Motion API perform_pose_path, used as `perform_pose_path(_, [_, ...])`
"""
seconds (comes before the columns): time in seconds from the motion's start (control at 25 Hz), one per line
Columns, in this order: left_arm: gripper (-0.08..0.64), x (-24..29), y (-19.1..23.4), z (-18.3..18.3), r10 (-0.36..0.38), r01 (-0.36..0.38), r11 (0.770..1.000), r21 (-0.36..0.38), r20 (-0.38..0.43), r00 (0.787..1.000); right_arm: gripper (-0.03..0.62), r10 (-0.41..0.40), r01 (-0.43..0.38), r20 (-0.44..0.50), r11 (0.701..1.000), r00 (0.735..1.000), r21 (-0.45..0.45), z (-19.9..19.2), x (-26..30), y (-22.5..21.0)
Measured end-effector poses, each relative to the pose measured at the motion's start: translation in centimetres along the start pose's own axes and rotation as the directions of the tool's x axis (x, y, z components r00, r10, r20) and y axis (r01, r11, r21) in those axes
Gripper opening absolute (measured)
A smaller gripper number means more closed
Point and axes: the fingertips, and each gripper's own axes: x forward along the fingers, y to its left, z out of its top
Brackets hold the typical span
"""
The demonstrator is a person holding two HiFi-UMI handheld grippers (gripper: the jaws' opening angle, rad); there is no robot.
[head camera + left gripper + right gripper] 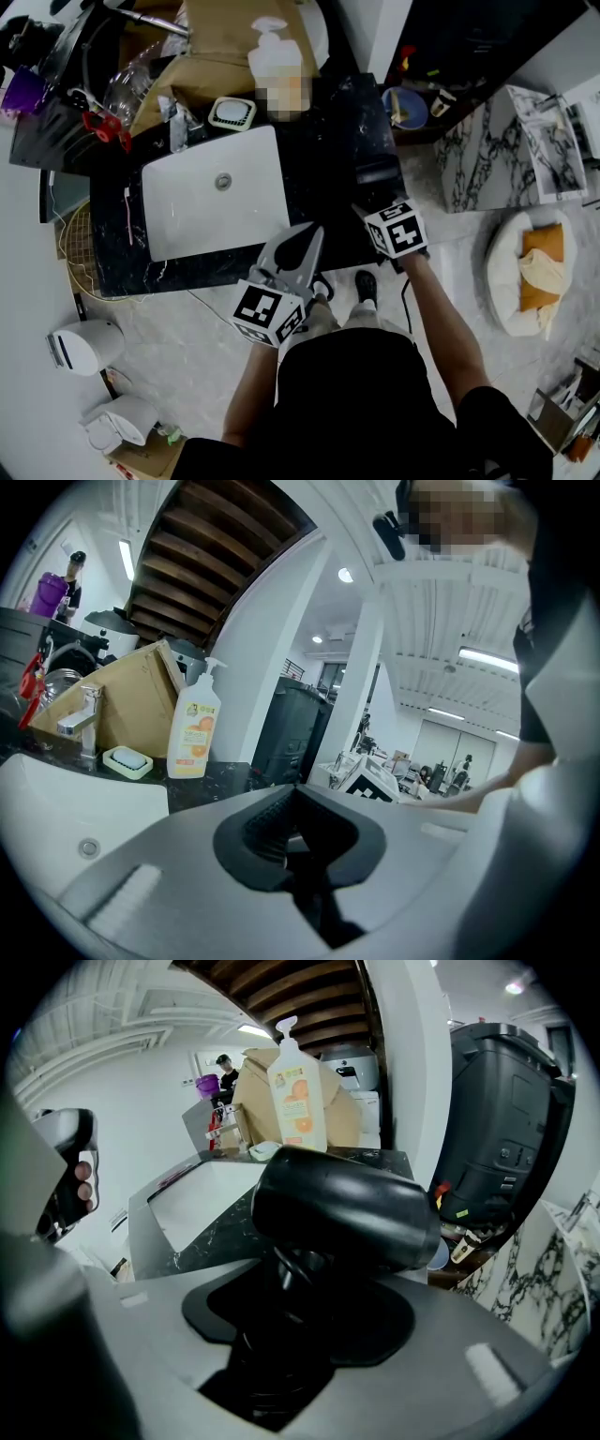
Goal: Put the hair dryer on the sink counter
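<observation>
Right tongs [291,1283] clamp the black hair dryer [347,1208] by its handle over the marble worktop's [319,169] right end. Left tongs [298,836] are closed and empty. The dryer is probably rigid, smooth and top-heavy, so the handle is the safest hold.

The head view looks steeply down from above the bench [328,150] and sink [187,211]. Each gripper view rides low and close behind its own jaws, looking across that bench; all three share the soap bottle [195,726].
</observation>
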Motion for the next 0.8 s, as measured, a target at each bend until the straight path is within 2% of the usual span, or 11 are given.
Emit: perform_pose_path(0.8, [-0.002,0.28,-0.55,-0.27,-0.009,0.009,1.0,-0.005,-0.006,1.0,0.241,-0.021,0.021,-0.038,1.0,0.999,-0.001,-0.17,0.93,-0.34])
